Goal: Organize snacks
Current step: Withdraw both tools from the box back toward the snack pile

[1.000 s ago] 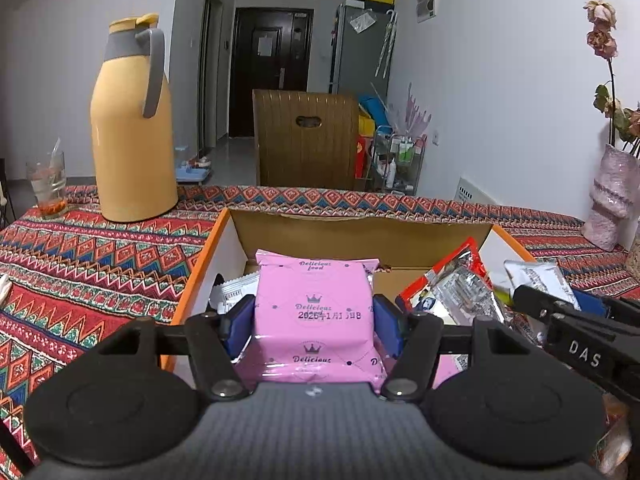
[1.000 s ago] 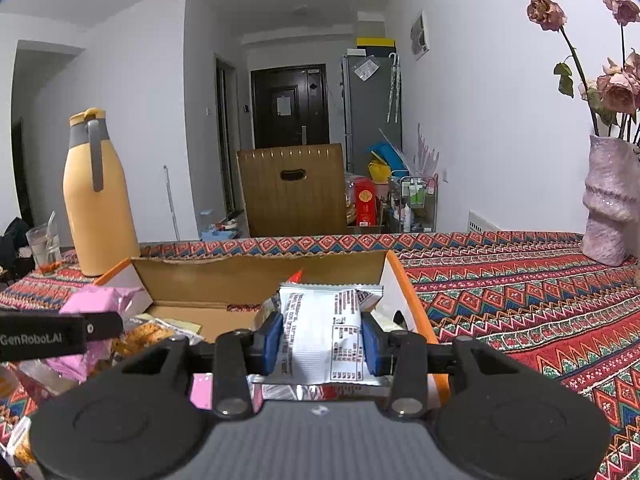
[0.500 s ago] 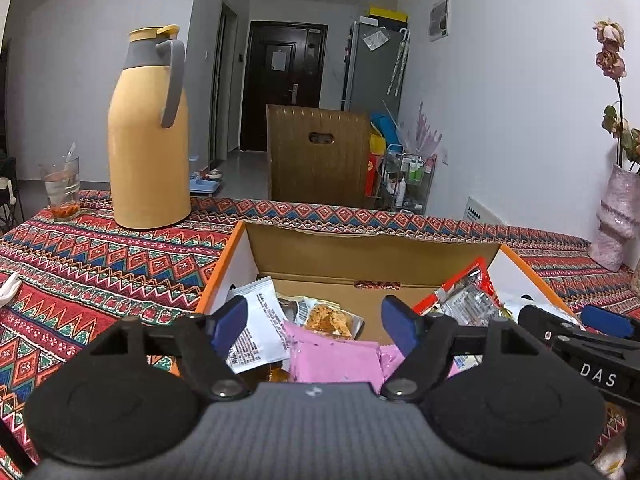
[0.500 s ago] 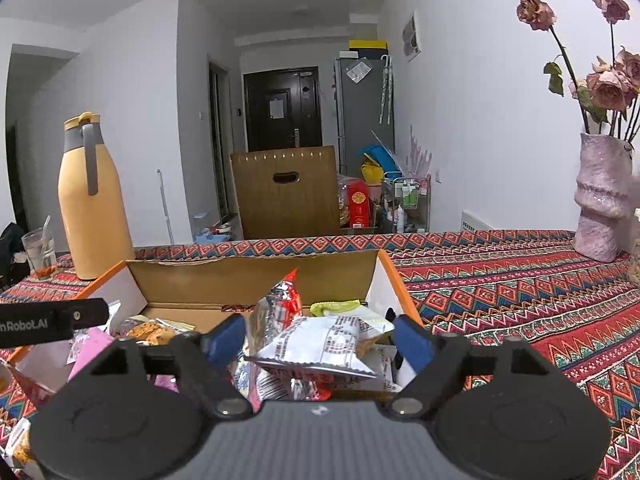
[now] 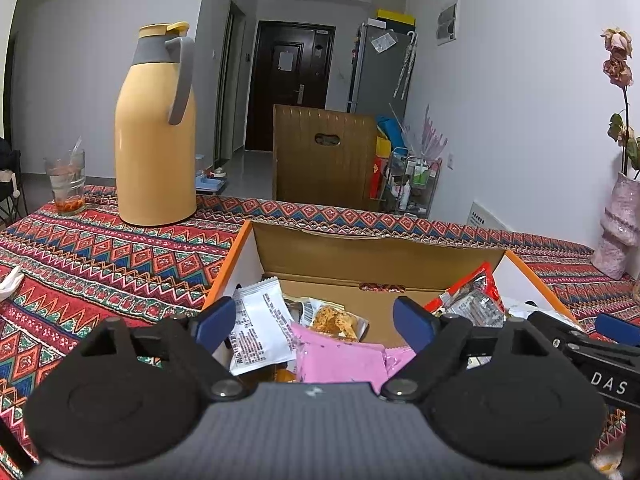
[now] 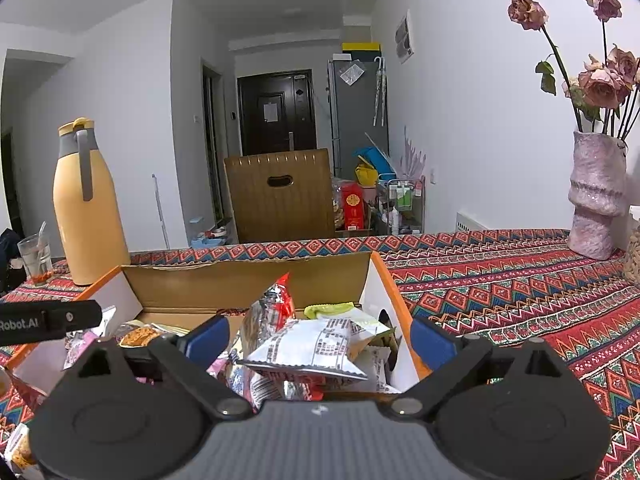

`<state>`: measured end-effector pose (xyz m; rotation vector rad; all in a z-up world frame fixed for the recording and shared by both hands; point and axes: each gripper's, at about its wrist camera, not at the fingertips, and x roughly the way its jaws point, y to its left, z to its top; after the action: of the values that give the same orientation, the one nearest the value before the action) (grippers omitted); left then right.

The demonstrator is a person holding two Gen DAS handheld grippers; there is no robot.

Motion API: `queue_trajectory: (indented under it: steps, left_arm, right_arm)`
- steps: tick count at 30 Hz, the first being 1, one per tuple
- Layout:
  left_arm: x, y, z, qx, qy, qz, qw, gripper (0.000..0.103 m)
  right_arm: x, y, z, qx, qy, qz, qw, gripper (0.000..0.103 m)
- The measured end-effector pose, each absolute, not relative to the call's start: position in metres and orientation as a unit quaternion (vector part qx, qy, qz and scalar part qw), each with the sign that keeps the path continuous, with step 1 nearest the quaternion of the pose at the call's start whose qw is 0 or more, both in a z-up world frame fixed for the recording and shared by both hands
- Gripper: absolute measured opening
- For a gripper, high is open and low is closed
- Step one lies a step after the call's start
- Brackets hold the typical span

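- Left wrist view: our left claw (image 5: 314, 322) stands wide, its jaws having just been opening, and nothing is pressed between the blue pads (image 5: 216, 320).
- Below and between those pads lies the pink packet (image 5: 340, 360), flat in the box (image 5: 384, 248) and free of both fingers.
- Just by the left pad we see a white packet (image 5: 260, 330) leaning on the box's near left wall; ahead of the claw lies a clear packet of brown snack (image 5: 334, 320).
- Beyond the right pad a red-and-silver packet (image 5: 474, 298) stands on end.
- Far ahead to the left stand a yellow jug (image 5: 154, 148) and a glass (image 5: 66, 184) on the patterned cloth (image 5: 100, 256).
- At the right edge we see part of the right claw.
- Right wrist view: our right claw (image 6: 320, 340) also stands wide, its jaws having just been opening, and grips nothing.
- Between and just ahead of its pads lies the silver packet (image 6: 316, 346), resting on the heap in the box's right end; we cannot tell whether it touches either pad.
- Behind it the red-and-silver packet rises tilted, with a green packet (image 6: 332, 310) to its right.
- Far right of the claw stands a vase (image 6: 596, 196) of dried roses.
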<state>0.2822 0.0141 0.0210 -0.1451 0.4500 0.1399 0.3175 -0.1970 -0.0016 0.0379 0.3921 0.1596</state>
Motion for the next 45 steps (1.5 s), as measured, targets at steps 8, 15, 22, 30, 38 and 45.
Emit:
queue_trajectory:
  steps: [8, 15, 22, 30, 38, 45]
  left_arm:
    - [0.275, 0.012, 0.028, -0.07, 0.212, 0.067, 0.973, 0.098]
    - [0.251, 0.016, 0.051, -0.067, 0.186, 0.068, 0.978, 0.103]
    - [0.224, 0.029, 0.058, -0.046, 0.194, 0.067, 0.978, 0.103]
    - [0.187, 0.049, 0.051, -0.028, 0.21, 0.065, 0.975, 0.103]
    - [0.16, 0.071, 0.035, -0.001, 0.226, 0.068, 0.972, 0.103]
    - [0.16, 0.085, 0.019, -0.017, 0.224, 0.066, 0.972, 0.103]
  right_arm:
    - [0.317, -0.198, 0.0, 0.023, 0.192, 0.077, 0.978, 0.103]
    - [0.303, -0.197, 0.013, 0.015, 0.181, 0.077, 0.98, 0.103]
    - [0.278, -0.191, 0.025, 0.0, 0.178, 0.093, 0.98, 0.103]
    - [0.238, -0.186, 0.023, -0.019, 0.194, 0.115, 0.974, 0.103]
    - [0.2, -0.189, -0.001, -0.02, 0.244, 0.119, 0.962, 0.103]
    - [0.186, -0.194, -0.017, -0.005, 0.271, 0.096, 0.958, 0.103]
